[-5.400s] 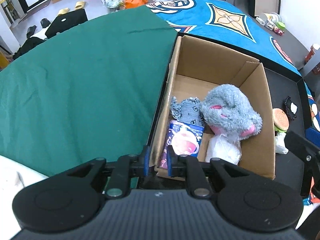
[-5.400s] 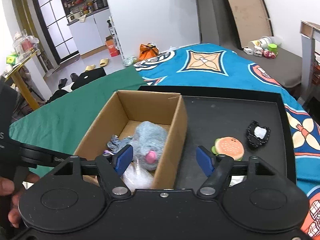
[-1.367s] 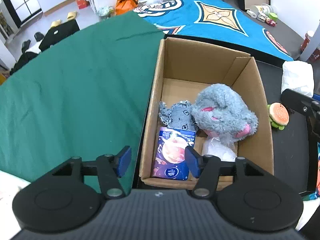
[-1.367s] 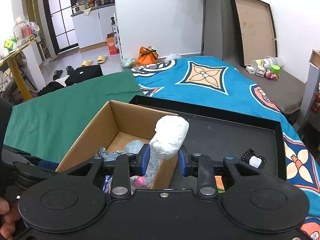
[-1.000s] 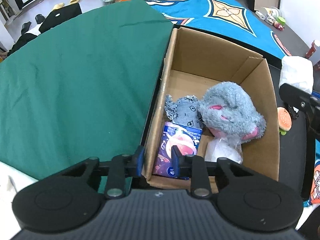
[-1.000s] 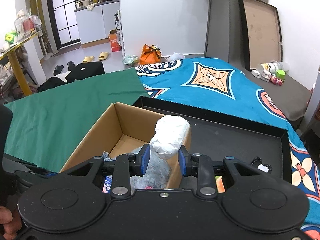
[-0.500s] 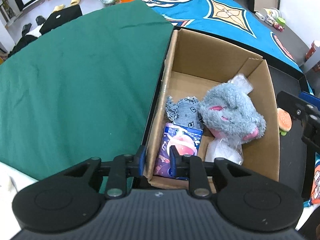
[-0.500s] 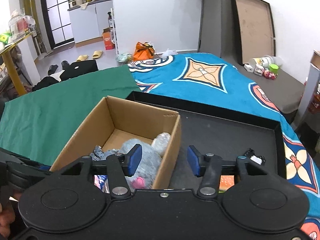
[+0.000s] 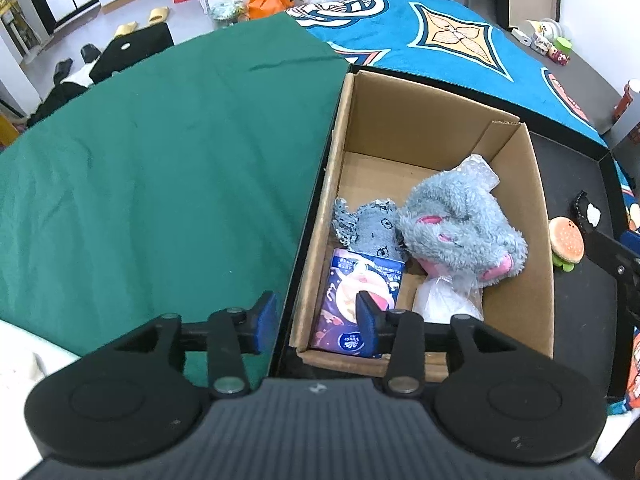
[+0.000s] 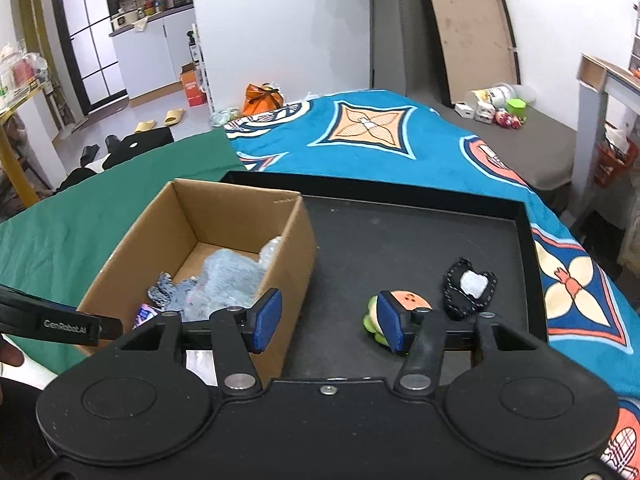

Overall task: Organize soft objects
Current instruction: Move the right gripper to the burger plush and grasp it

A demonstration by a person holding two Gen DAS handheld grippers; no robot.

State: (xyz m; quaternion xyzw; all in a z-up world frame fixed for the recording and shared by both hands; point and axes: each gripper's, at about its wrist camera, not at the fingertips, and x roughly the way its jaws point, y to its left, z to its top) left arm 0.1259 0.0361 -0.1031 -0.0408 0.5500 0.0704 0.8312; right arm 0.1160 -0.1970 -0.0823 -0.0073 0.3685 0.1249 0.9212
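Observation:
A cardboard box [image 9: 516, 196] [image 10: 296, 264] stands on a black tray [image 10: 400, 240]. In it lie a grey plush toy [image 9: 460, 228], a grey patterned cloth [image 9: 368, 232], a purple packet [image 9: 356, 300], a white bag [image 9: 444, 304] and a clear plastic bundle [image 9: 478, 170] behind the plush. My left gripper [image 9: 316, 322] is open, astride the box's near left wall. My right gripper [image 10: 328, 322] is open and empty over the tray by the box's right wall. A burger plush [image 10: 412, 302] [image 9: 566, 240] and a black heart-shaped pouch [image 10: 470, 286] lie on the tray.
A green cloth [image 9: 160, 168] covers the table left of the box. A blue patterned rug [image 10: 380, 136] lies behind the tray. The tray has a raised rim [image 10: 536, 276]. Small toys and jars [image 10: 496, 106] sit far back right.
My right gripper opened and dropped the white plastic bundle into the box behind the plush, then drew back right. My left gripper, shut on the box's left wall, has now opened.

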